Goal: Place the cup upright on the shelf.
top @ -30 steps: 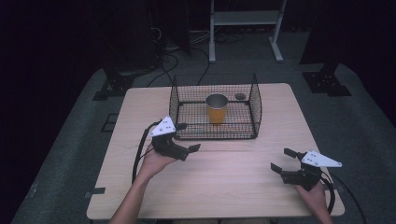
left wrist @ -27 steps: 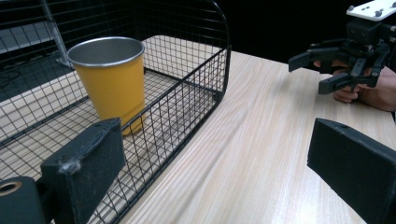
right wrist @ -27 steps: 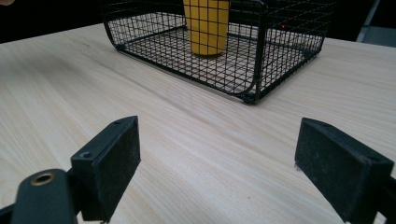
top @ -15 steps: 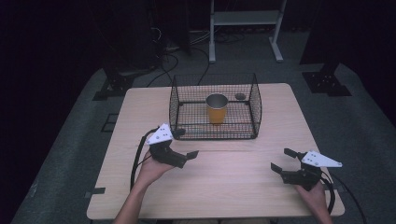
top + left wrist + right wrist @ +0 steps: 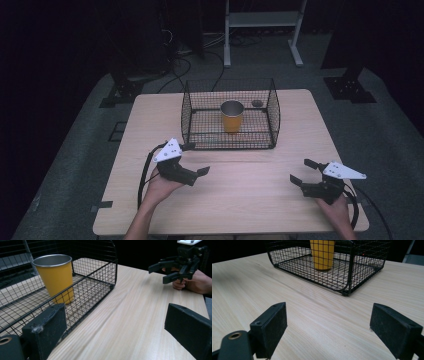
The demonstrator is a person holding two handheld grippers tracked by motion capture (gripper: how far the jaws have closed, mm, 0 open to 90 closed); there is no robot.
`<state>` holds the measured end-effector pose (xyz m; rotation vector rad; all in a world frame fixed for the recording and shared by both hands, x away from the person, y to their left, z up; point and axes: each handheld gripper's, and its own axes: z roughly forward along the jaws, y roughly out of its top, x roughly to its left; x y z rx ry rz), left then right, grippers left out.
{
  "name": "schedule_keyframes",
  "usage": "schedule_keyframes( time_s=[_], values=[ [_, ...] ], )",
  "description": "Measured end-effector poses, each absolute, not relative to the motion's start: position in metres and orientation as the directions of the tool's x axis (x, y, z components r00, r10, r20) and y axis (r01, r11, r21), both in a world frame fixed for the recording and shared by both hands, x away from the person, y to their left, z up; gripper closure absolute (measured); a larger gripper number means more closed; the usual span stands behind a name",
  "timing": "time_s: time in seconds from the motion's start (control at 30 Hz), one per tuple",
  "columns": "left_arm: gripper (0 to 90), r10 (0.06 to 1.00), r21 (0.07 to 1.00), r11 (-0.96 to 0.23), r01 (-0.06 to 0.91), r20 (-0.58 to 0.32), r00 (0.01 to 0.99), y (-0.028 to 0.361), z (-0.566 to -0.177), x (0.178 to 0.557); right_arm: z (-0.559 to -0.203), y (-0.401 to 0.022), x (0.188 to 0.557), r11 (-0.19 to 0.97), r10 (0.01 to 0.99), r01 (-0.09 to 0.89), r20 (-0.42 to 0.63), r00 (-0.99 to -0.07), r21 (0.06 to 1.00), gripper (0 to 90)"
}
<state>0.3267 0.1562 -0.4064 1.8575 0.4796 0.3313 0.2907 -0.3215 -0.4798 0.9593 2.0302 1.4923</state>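
wooden table bearing black wire basket toward far edge. yellow cup upright inside basket; small dark item, possibly a lid, behind cup. left gripper near basket's front left corner, jaws apart, empty. right gripper well right of basket, jaws apart, empty.

The small dark thing behind the wire basket is too small to identify; the cup's rim is cut off.
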Motion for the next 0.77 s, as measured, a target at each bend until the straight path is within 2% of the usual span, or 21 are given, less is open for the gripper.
schedule_keyframes(
  time_s=[0.53, 0.77],
  values=[
    [3.6, 0.494, 0.949, -0.274, 0.155, 0.001, 0.87, 0.161, -0.415, 0.309, -0.48, -0.322, 0.29, 0.173, 0.747, 0.27, 0.052, -0.662, 0.947, 13.2],
    [3.6, 0.51, 0.935, -0.311, 0.173, 0.011, 0.86, 0.164, -0.424, 0.305, -0.48, -0.322, 0.29, 0.179, 0.743, 0.265, 0.047, -0.668, 0.948, 13.2]
  ],
)
